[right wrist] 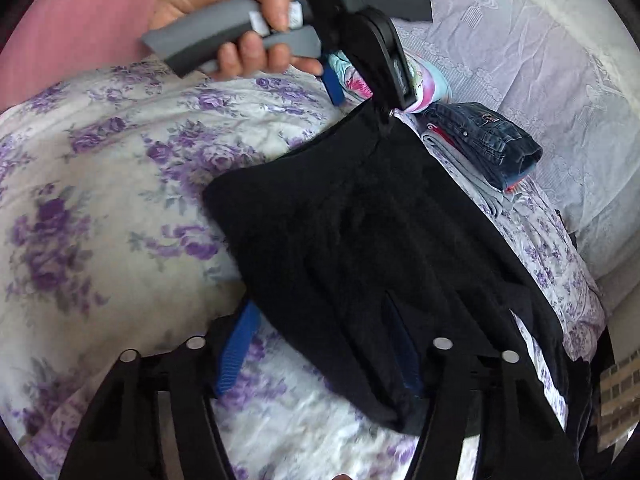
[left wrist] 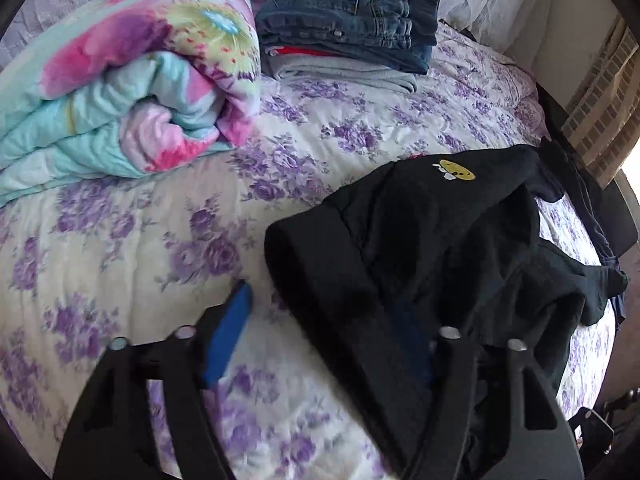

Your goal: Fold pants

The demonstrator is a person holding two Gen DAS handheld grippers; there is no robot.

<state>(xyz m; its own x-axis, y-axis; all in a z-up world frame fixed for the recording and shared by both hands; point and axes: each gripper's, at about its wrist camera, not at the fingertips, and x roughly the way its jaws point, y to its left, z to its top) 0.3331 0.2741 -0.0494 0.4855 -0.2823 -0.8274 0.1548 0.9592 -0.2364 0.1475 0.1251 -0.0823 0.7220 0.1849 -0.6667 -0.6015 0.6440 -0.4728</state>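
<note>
Closest to my right wrist camera, the right gripper (right wrist: 324, 352) is standing with jaws apart, one blue finger (right wrist: 237, 354) bare and black pants (right wrist: 360, 240) draped over the other; I cannot tell if it pinches. Beyond, on the floral bedspread (right wrist: 100, 200), a hand (right wrist: 224, 12) in a pink sleeve (right wrist: 72, 28) is squeezing the left gripper (right wrist: 360, 92), angled downward, apparently clamping the pants' far edge. Farther back, folded jeans (right wrist: 484, 140) are lying stacked.

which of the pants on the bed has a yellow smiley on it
The black pants lying unfolded nearest the camera; the blue jeans sit folded on the stack at the back.
</note>
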